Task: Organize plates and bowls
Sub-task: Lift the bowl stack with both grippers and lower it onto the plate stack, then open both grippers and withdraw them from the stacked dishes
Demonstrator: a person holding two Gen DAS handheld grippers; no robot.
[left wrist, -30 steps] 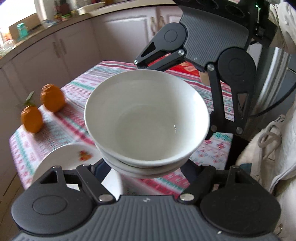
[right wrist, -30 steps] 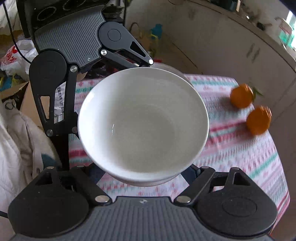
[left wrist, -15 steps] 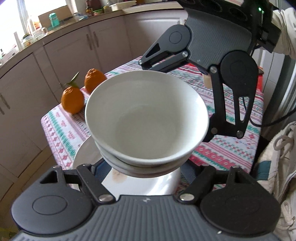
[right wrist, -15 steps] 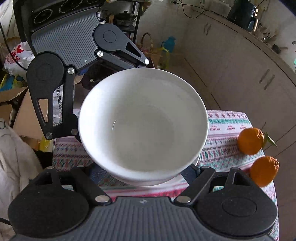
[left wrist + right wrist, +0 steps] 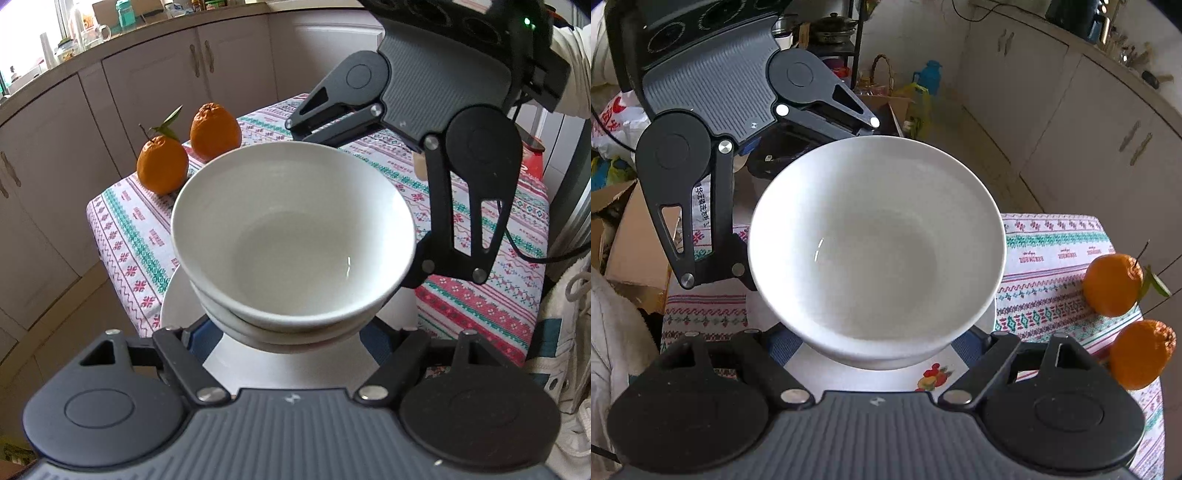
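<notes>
Carrying the stacked bowls (image 5: 291, 236) between your left tool (image 5: 291, 354) and right tool (image 5: 882, 350), you have swung them over the plate (image 5: 295, 363) on the table (image 5: 480, 295). Both tools stay clamped on the stack from opposite sides, hanging just above the plate, so lowering looks next.

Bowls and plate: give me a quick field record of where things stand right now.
bowls: two white bowls nested, carried between both grippers
left gripper: grips near side of stack
right gripper: grips opposite side
plate: white, fruit print, directly beneath bowls
contact with plate: cannot tell
oranges: two, near table corner
tablecloth: patterned stripes
</notes>
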